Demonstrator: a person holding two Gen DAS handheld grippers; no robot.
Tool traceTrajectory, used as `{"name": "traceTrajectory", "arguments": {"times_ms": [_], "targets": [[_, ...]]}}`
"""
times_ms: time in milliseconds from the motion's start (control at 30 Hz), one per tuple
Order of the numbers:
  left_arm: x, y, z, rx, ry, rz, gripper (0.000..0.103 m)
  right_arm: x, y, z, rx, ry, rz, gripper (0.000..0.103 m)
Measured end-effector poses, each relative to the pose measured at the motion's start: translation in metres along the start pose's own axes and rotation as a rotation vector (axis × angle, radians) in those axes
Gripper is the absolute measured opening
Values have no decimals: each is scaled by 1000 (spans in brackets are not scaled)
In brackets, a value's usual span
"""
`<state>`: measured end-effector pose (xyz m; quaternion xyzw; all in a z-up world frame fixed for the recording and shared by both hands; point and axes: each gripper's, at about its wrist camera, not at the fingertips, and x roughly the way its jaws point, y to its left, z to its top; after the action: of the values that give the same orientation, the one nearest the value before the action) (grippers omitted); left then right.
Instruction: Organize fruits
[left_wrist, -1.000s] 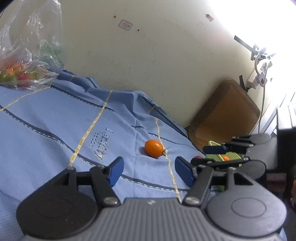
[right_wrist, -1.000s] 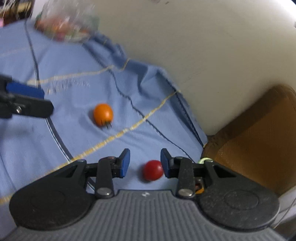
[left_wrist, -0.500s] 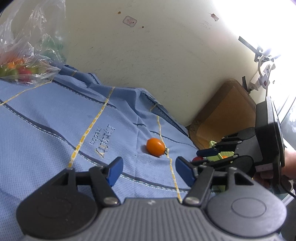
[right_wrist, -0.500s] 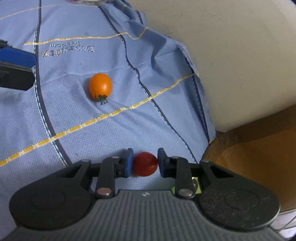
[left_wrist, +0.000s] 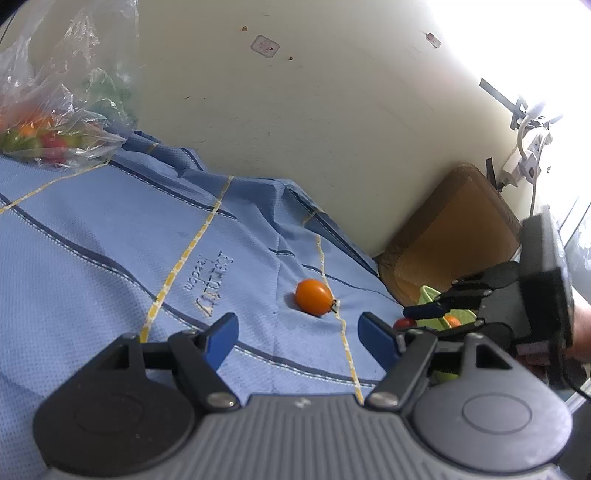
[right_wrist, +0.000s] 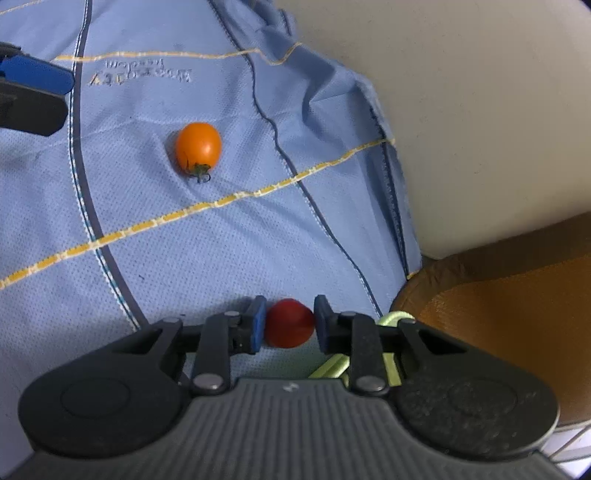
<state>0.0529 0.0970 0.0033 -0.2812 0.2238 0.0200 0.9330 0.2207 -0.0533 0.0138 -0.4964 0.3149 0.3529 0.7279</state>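
Observation:
An orange cherry tomato (left_wrist: 314, 297) (right_wrist: 198, 148) lies on the blue cloth (left_wrist: 110, 236), a short way ahead of my left gripper (left_wrist: 297, 334). Its jaws are opening and hold nothing. My right gripper (right_wrist: 289, 323) is shut on a red cherry tomato (right_wrist: 289, 324), both blue pads pressing its sides. In the left wrist view the red cherry tomato (left_wrist: 404, 323) shows beside the right gripper (left_wrist: 424, 317) over a green bowl (left_wrist: 430, 295) holding an orange fruit (left_wrist: 452, 320).
A clear plastic bag of mixed tomatoes (left_wrist: 48, 122) sits at the far left on the cloth. A brown cardboard box (left_wrist: 454, 236) stands against the cream wall (left_wrist: 295, 110). Part of the green bowl (right_wrist: 395, 317) peeks under the right gripper.
The right gripper closed its pads onto the red tomato and tilted further down. The left gripper's jaws have spread wider while it stayed in place.

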Motion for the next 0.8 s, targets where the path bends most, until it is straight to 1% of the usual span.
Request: {"name": "traceTrajectory", "arguments": {"times_ms": [67, 200, 300, 367, 433, 467, 533, 567, 600, 667, 700, 733, 800], "targets": [[-2, 2, 1, -9, -11, 0, 73, -12, 1, 0, 50, -54, 14, 30], [-6, 7, 3, -33, -36, 9, 74, -50, 18, 3, 128, -220, 139, 30], [-8, 11, 5, -53, -49, 14, 74, -64, 34, 3, 204, -328, 247, 30], [-10, 14, 6, -65, -61, 19, 73, -61, 39, 1, 281, -360, 296, 30], [-11, 18, 7, -80, -70, 19, 73, -56, 46, -3, 355, -385, 318, 31], [-11, 19, 8, -85, -72, 18, 73, -53, 47, -5, 380, -389, 324, 31], [-11, 19, 8, -84, -72, 14, 73, -48, 45, -12, 420, -386, 366, 34], [-11, 17, 8, -78, -73, 13, 73, -49, 40, -16, 446, -400, 388, 35], [-12, 16, 8, -69, -76, 10, 73, -53, 35, -20, 481, -409, 420, 41], [-12, 13, 8, -56, -81, 8, 73, -64, 12, -32, 590, -468, 468, 42], [-12, 10, 7, -44, -83, 9, 73, -69, 1, -37, 641, -497, 469, 42], [-11, 6, 7, -23, -82, 9, 73, -72, -9, -40, 687, -519, 453, 41], [-9, -6, 4, 41, -73, 3, 72, -72, -26, -42, 759, -521, 372, 41]]}}
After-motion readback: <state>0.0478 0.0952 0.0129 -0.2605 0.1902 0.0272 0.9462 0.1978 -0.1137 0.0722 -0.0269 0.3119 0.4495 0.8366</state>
